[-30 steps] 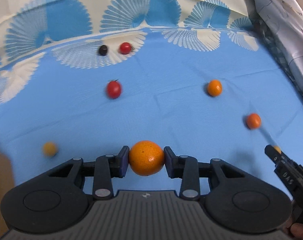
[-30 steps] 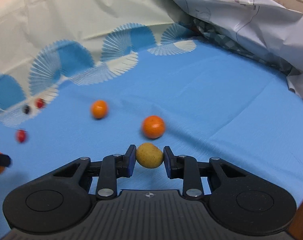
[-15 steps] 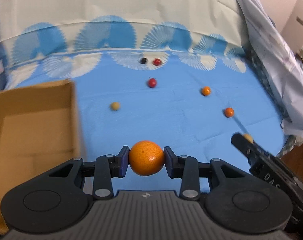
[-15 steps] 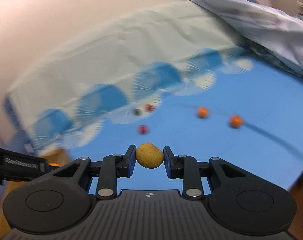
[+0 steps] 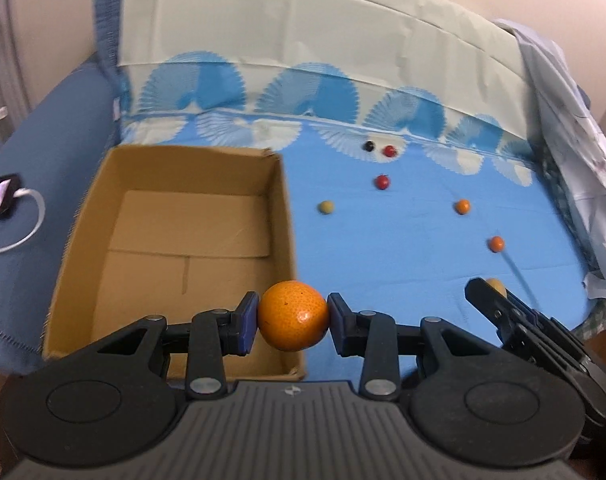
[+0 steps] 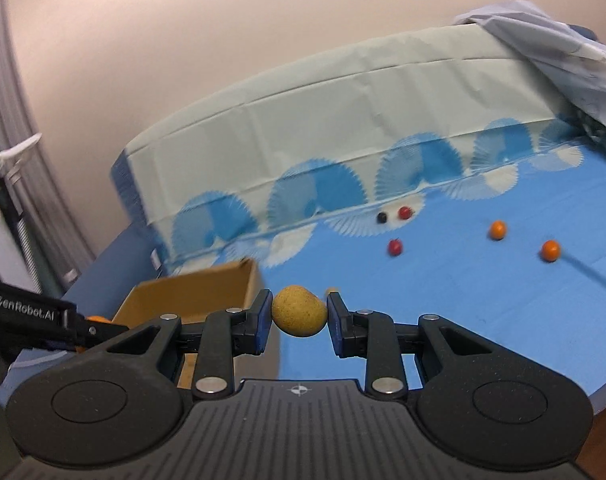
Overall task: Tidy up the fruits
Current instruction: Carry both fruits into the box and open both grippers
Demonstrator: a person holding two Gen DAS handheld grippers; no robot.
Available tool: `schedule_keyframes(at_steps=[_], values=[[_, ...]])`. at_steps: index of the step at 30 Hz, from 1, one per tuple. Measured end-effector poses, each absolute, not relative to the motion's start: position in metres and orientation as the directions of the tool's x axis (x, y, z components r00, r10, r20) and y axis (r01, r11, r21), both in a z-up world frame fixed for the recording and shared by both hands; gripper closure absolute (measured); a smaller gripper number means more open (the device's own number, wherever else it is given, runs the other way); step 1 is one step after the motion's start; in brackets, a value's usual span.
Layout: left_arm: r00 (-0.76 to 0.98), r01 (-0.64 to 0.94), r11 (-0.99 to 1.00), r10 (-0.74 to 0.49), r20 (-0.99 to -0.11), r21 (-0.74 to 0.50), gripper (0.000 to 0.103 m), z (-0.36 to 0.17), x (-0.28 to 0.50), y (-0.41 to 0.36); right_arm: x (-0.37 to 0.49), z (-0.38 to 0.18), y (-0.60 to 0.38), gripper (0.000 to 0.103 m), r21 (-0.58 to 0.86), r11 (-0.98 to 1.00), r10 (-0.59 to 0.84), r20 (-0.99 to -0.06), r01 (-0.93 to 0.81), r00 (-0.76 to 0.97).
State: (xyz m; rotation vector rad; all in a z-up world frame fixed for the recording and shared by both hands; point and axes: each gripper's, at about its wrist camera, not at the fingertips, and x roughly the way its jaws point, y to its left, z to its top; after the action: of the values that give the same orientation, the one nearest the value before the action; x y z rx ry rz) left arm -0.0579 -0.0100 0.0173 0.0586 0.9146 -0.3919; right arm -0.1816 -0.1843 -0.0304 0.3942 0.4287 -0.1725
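The left gripper [image 5: 293,322] is clamping a mandarin orange [image 5: 293,315] between its fingers [image 5: 245,323], and the right gripper [image 6: 299,317] is pinching a small yellow fruit [image 6: 299,310] the same way. What has changed within the last second is the setting — both grippers have been lifting off the blue surface [image 5: 403,248] and swinging left, so the empty cardboard box [image 5: 183,240], out of sight a second ago, is now lying just beyond and left of the left fingers. The mandarin is hovering over the box's near right corner; the yellow fruit is sitting short of the box, off its right side. Both fruits seem nearly ready for dropping in. Beyond the fingers, six fruits are waiting: two cherry tomatoes [image 5: 382,181], a dark berry [image 5: 368,145], a pale yellow fruit [image 5: 326,207] and two small oranges [image 5: 462,206].
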Motion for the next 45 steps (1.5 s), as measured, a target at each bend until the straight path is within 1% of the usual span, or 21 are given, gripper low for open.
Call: schedule_keyframes(at_steps=[7, 15, 22, 45], values=[[0.569, 0.281, 0.954, -0.251, -0.783, -0.102, 0.062, 0.012, -0.065, 0.041, -0.187, -0.031, -0.142, 0.073, 0.298, 0.943, 0.011, -0.475, 0.149, 0.88], [0.576, 0.221, 0.969, -0.218, -0.788, -0.107, 0.062, 0.005, -0.055, 0.08, -0.17, -0.028, -0.111, 0.073, 0.265, 0.96, 0.061, -0.514, 0.09, 0.856], [0.572, 0.206, 0.975, -0.19, -0.798, -0.085, 0.062, -0.003, -0.036, 0.09, -0.144, -0.033, -0.095, 0.073, 0.239, 0.969, 0.075, -0.551, 0.07, 0.831], [0.49, 0.167, 0.981, -0.173, -0.854, -0.103, 0.062, -0.061, 0.036, 0.111, -0.06, -0.068, -0.052, 0.073, 0.199, 0.98, 0.12, -0.645, 0.014, 0.754]])
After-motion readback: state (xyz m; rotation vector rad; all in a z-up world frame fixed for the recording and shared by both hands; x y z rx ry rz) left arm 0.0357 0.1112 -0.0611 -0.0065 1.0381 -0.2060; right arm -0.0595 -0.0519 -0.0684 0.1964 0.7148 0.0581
